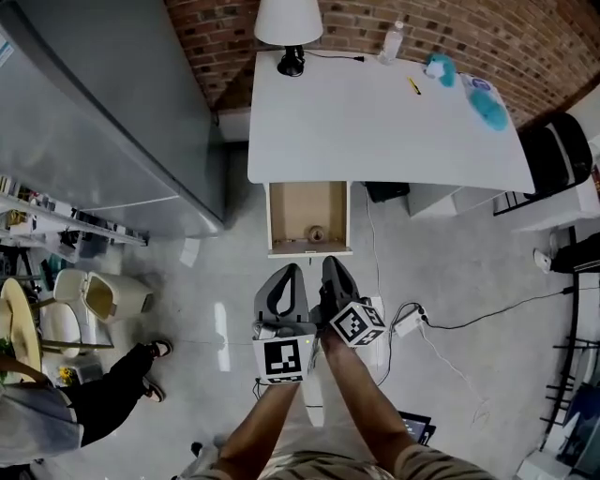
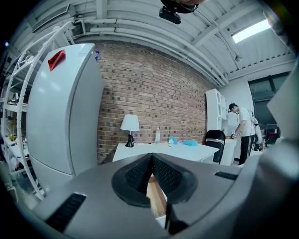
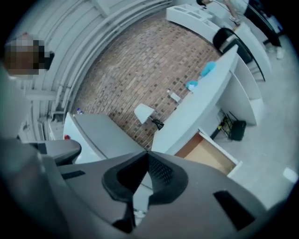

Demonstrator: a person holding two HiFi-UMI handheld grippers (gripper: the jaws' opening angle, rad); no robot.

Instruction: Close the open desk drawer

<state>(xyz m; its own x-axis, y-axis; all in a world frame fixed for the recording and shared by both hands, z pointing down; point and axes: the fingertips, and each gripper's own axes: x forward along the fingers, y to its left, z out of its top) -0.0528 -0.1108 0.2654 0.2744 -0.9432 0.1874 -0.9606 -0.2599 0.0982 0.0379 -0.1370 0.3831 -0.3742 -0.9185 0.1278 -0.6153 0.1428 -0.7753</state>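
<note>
The white desk has one wooden drawer pulled out toward me, with a small round object lying in it near the front panel. Both grippers hang side by side just in front of that panel, above the floor. The left gripper is shut with nothing in it, and so is the right gripper. In the left gripper view the pads meet at the left gripper, and the drawer shows below them. The right gripper view is rolled; the right gripper is shut, with the drawer to its right.
A grey fridge stands left of the desk. On the desk are a lamp, a bottle and teal items. A black chair is at right, a power strip with cables on the floor, and a seated person at left.
</note>
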